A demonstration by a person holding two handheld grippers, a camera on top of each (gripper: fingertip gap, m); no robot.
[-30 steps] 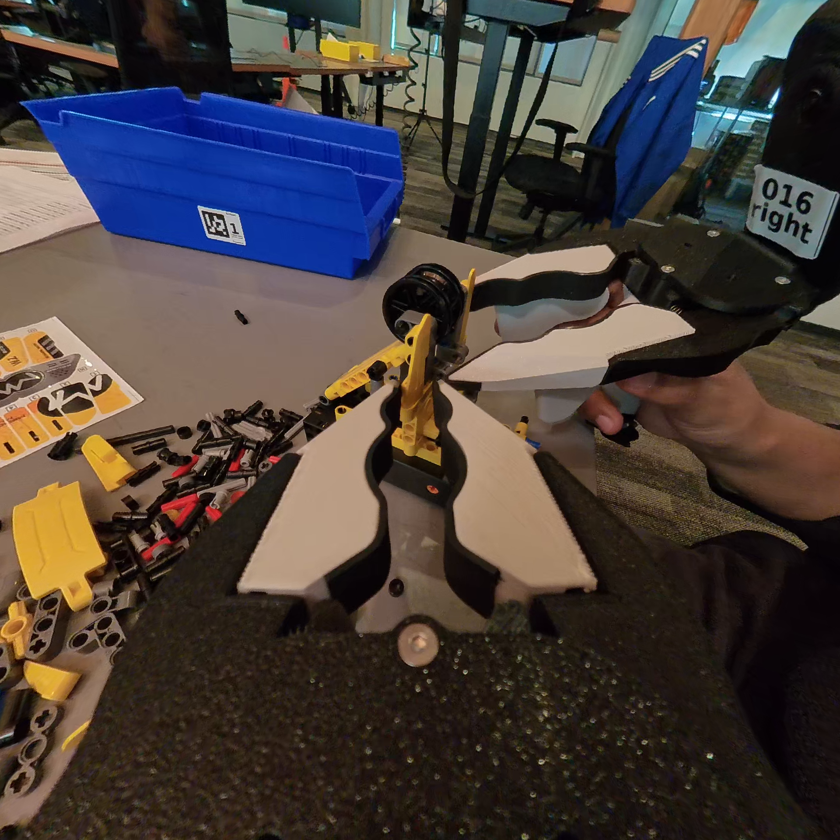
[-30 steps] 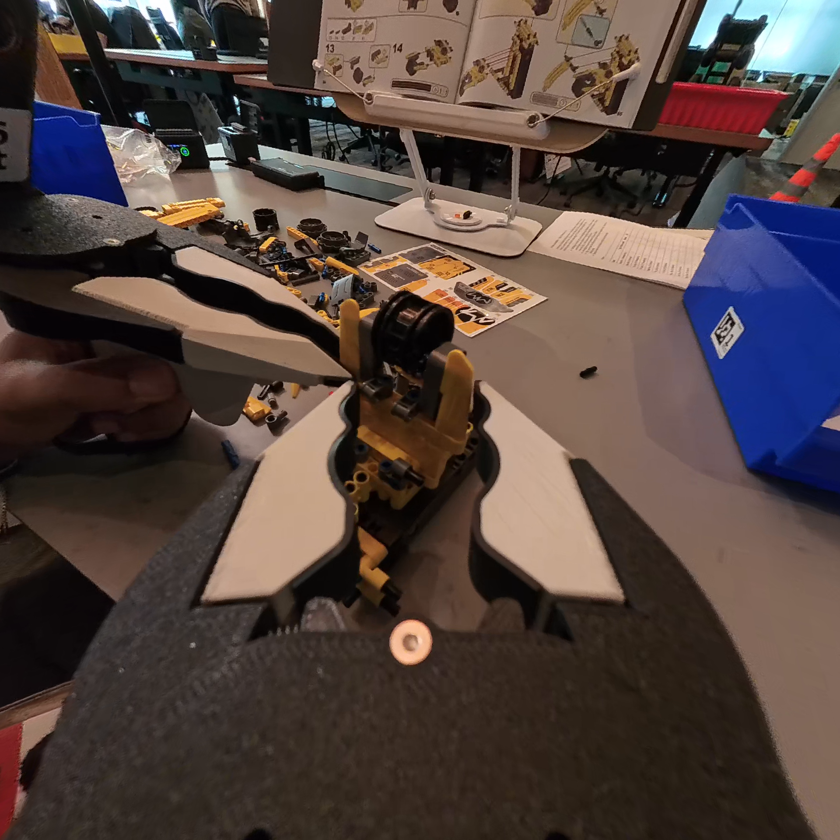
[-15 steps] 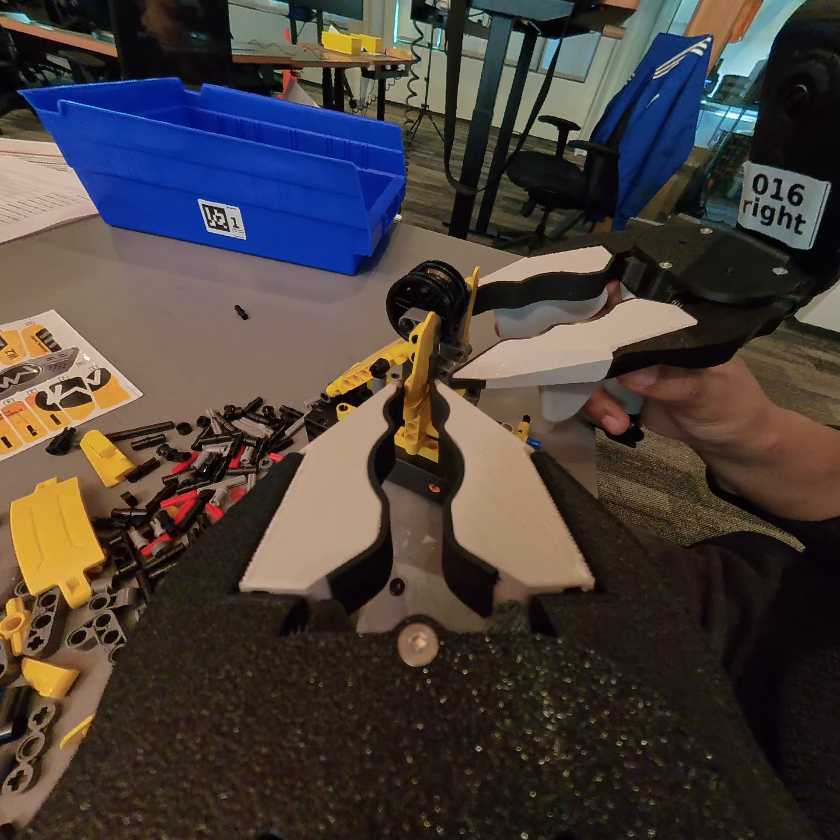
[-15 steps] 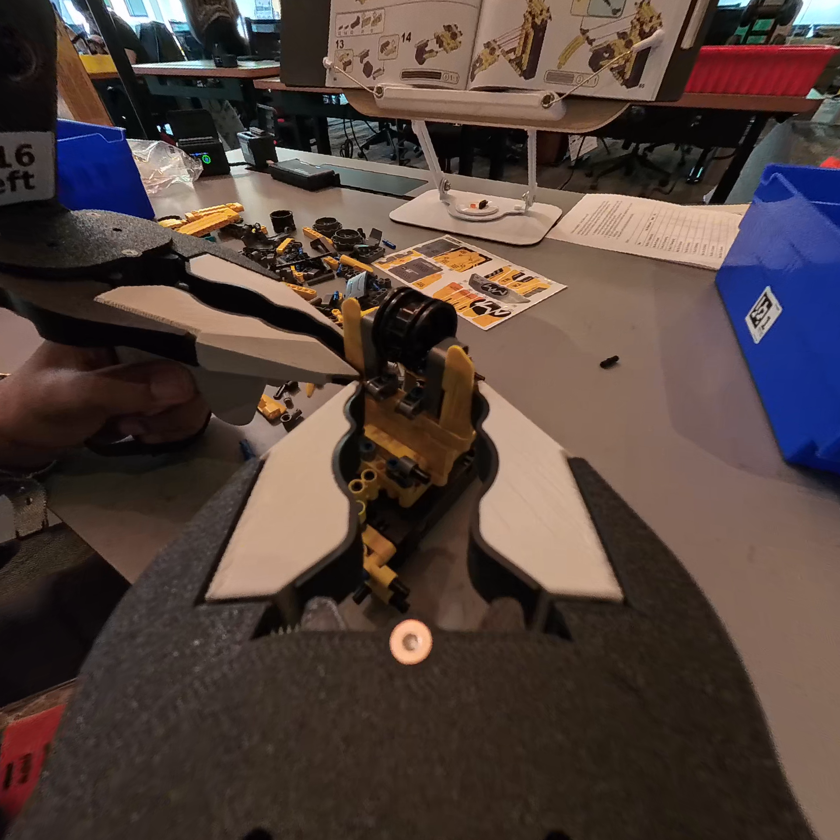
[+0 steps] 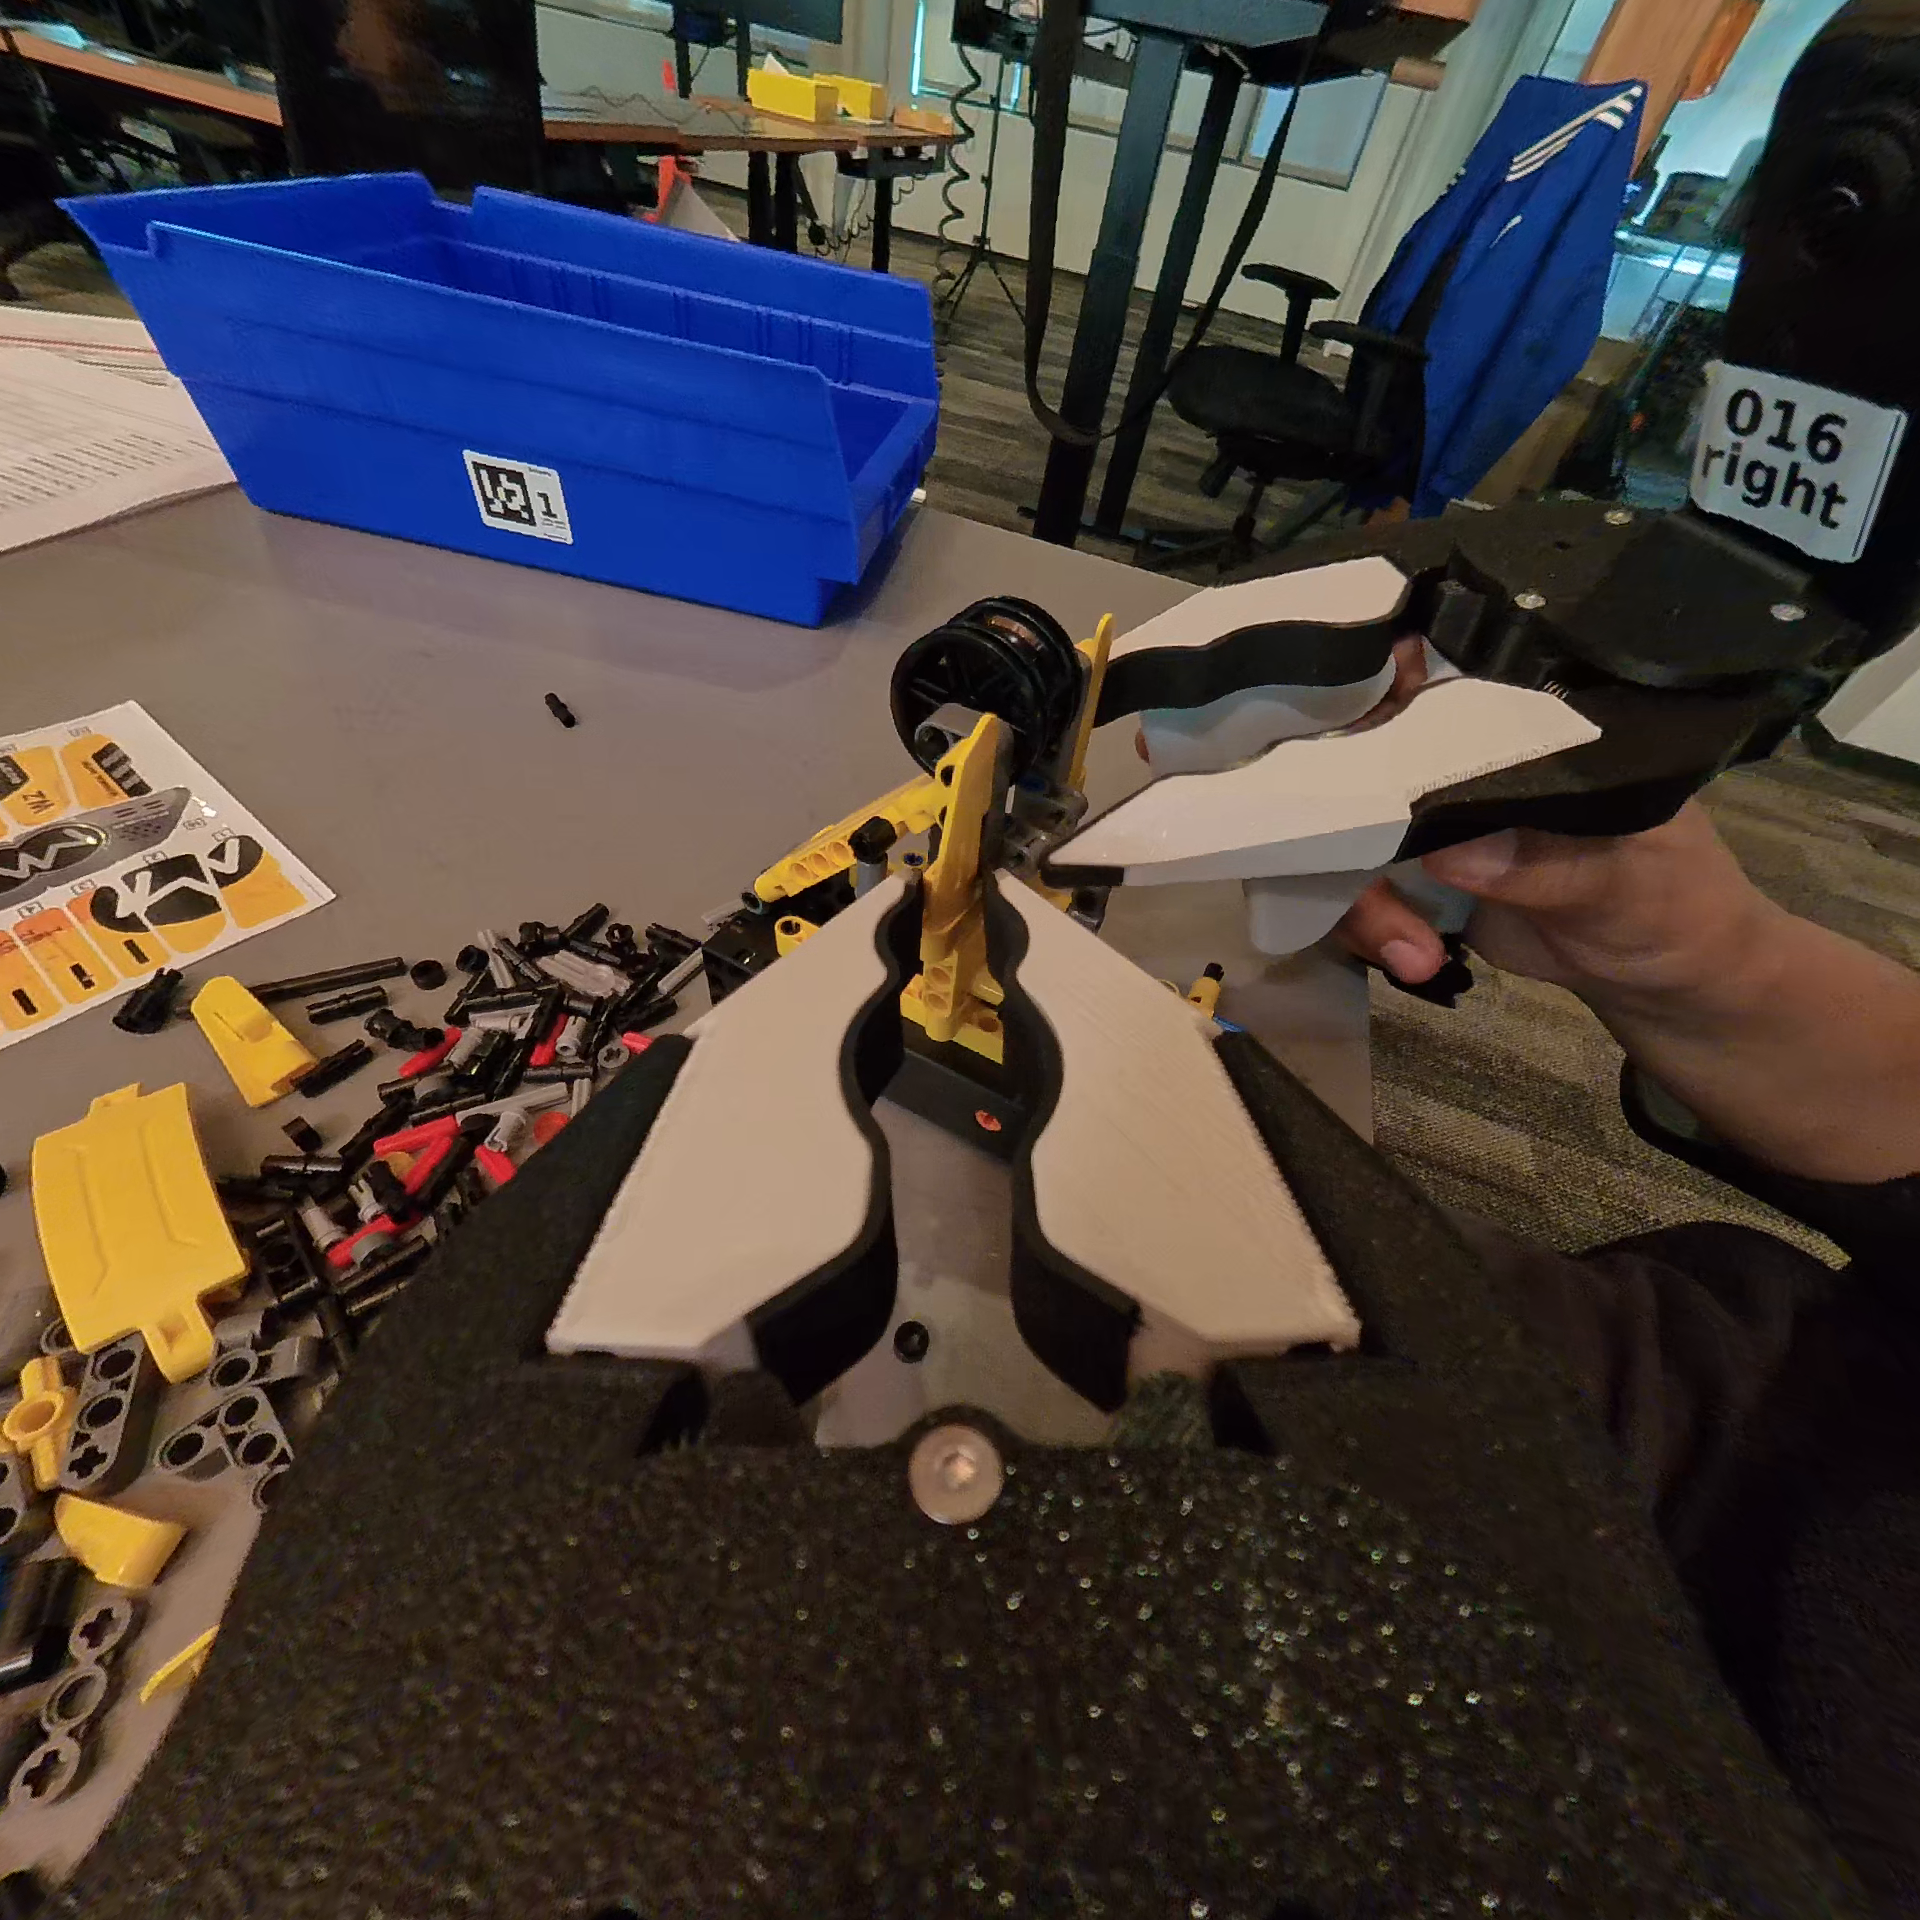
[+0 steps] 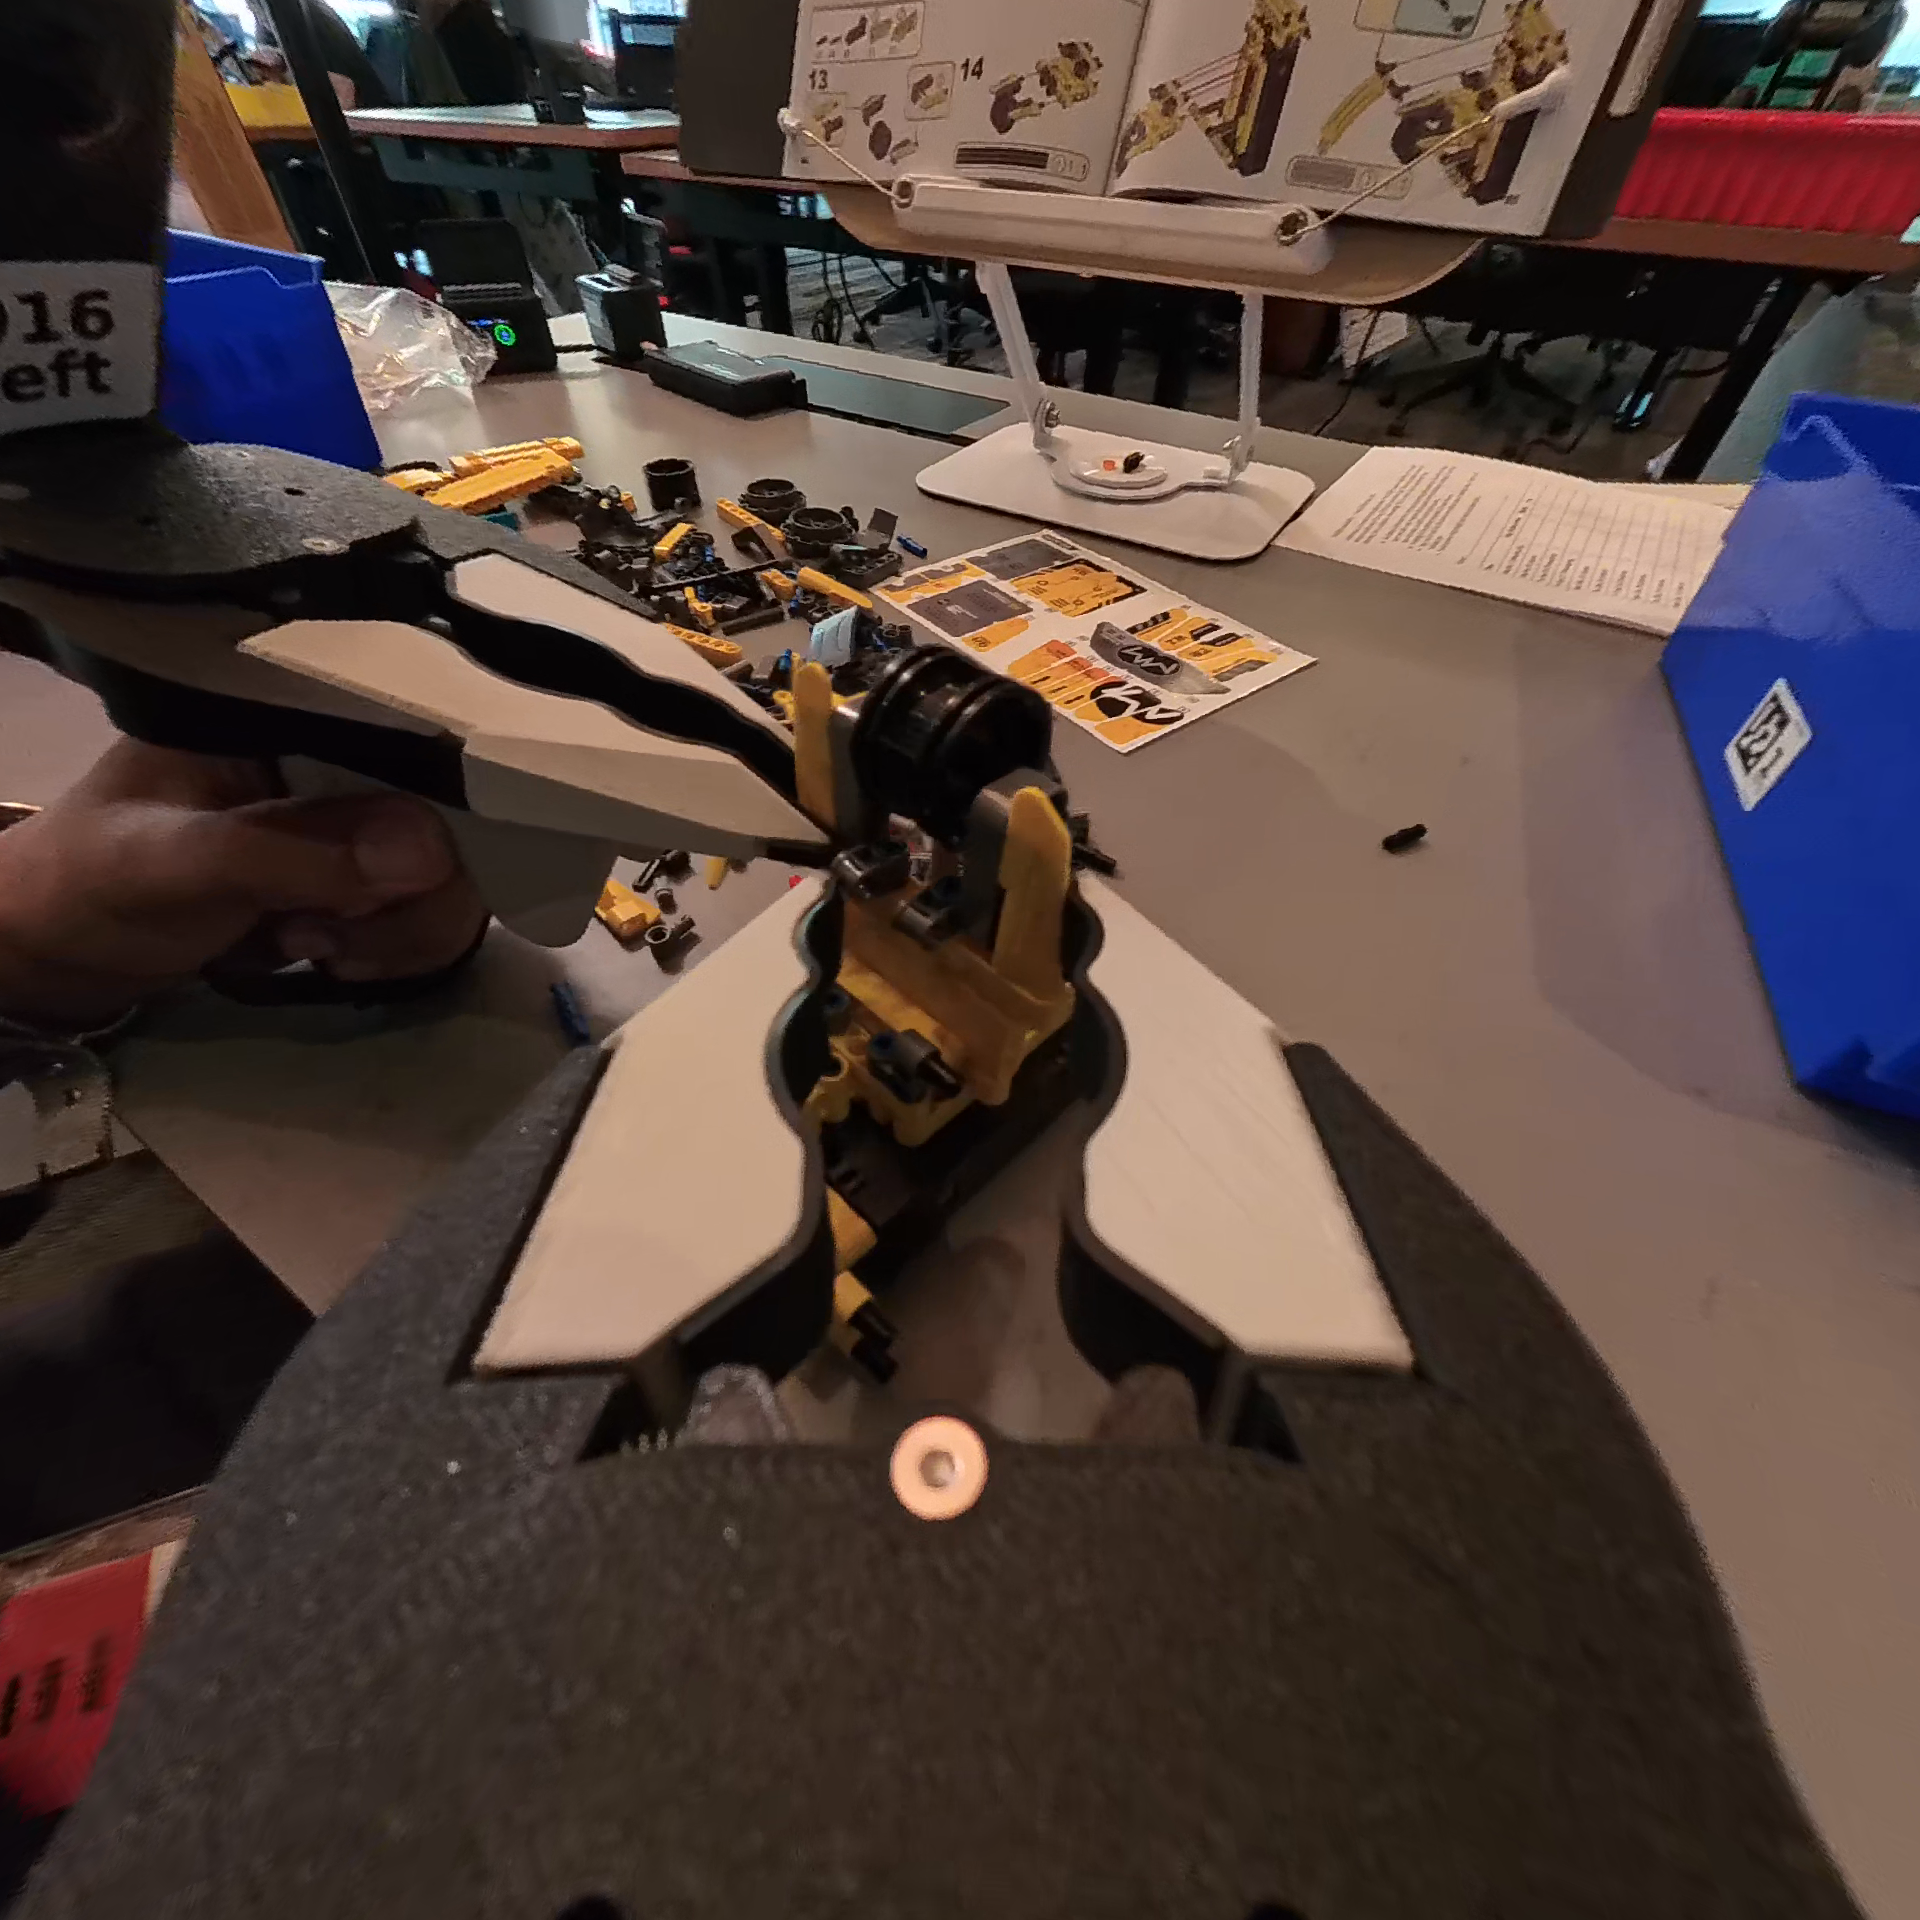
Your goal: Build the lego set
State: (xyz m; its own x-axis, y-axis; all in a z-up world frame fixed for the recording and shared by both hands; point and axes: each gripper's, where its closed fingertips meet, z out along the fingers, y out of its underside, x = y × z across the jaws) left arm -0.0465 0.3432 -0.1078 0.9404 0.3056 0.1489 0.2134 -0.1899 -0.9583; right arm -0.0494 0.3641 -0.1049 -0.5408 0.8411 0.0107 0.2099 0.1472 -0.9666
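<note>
A small yellow-and-black brick model (image 5: 961, 831) with a black wheel hub (image 5: 982, 675) on top is held above the grey table (image 5: 436, 675) by both grippers. My left gripper (image 5: 956, 894) is shut on an upright yellow panel of the model. My right gripper (image 6: 951, 914) is shut around the model's body (image 6: 935, 997), below the wheel hub (image 6: 951, 717). The right gripper (image 5: 1075, 769) comes in from the right in the left wrist view. The left gripper (image 6: 805, 779) comes in from the left in the right wrist view. A hand holds each.
A blue bin (image 5: 582, 384) stands at the back, also in the right wrist view (image 6: 1808, 727). Loose black, red and yellow parts (image 5: 447, 1070), a sticker sheet (image 6: 1101, 644), a stray black pin (image 6: 1405, 837), a printed paper (image 6: 1517, 530) and a booklet on a stand (image 6: 1195, 94) are on the table. The stray black pin (image 6: 1405, 837) is about equally far from each gripper, around 20 cm. It is also in sight in the left wrist view (image 5: 557, 711).
Both grippers keep their hold on the model. The pair has drifted slightly, and the blue bin has slid toward the right edge of the right wrist view.
</note>
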